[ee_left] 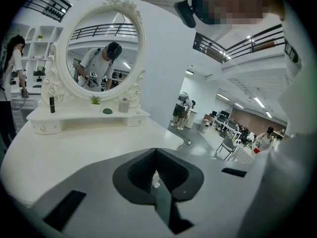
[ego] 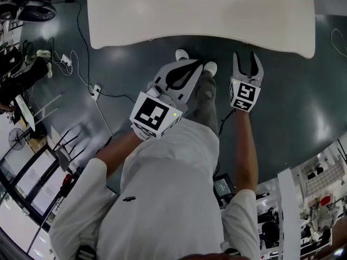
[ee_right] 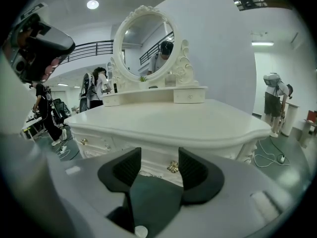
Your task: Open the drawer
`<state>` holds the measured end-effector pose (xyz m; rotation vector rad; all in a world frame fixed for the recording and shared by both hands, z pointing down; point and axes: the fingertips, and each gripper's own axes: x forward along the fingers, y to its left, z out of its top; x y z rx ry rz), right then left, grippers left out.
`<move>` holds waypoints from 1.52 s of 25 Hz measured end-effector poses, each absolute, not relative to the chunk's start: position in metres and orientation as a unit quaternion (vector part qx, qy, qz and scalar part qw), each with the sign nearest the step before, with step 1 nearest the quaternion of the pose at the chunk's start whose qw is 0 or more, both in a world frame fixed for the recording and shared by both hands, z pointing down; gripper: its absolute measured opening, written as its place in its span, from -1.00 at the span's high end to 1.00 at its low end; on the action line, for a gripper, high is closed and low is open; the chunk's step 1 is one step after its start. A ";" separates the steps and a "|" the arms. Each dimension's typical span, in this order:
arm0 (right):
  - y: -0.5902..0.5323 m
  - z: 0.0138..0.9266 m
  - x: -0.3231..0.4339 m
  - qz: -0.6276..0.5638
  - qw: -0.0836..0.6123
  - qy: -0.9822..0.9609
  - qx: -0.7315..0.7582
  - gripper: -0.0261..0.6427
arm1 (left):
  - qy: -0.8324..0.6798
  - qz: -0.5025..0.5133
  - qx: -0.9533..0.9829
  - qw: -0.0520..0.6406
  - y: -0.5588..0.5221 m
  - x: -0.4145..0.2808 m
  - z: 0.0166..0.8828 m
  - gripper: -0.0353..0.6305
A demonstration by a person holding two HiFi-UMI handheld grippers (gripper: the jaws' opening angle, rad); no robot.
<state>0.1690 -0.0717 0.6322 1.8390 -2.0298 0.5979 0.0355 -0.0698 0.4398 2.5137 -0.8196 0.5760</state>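
Right gripper view, right gripper [ee_right: 159, 163] fingers [ee_right: 196, 171] spread before gold drawer handle [ee_right: 173, 167], left gripper [ee_left: 156, 155] fingers [ee_left: 141, 170] pressed together

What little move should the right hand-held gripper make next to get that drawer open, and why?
Probably ease the right hand-held gripper forward toward the gold drawer handle. Its jaws stand apart and hold nothing; the handle lines up in the gap between them but lies farther off, on the dressing table's front.
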 end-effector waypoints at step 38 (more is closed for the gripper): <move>-0.106 0.717 0.198 0.289 0.203 -0.672 0.651 0.22 | -0.306 0.217 0.895 0.243 -0.050 0.022 0.449 0.87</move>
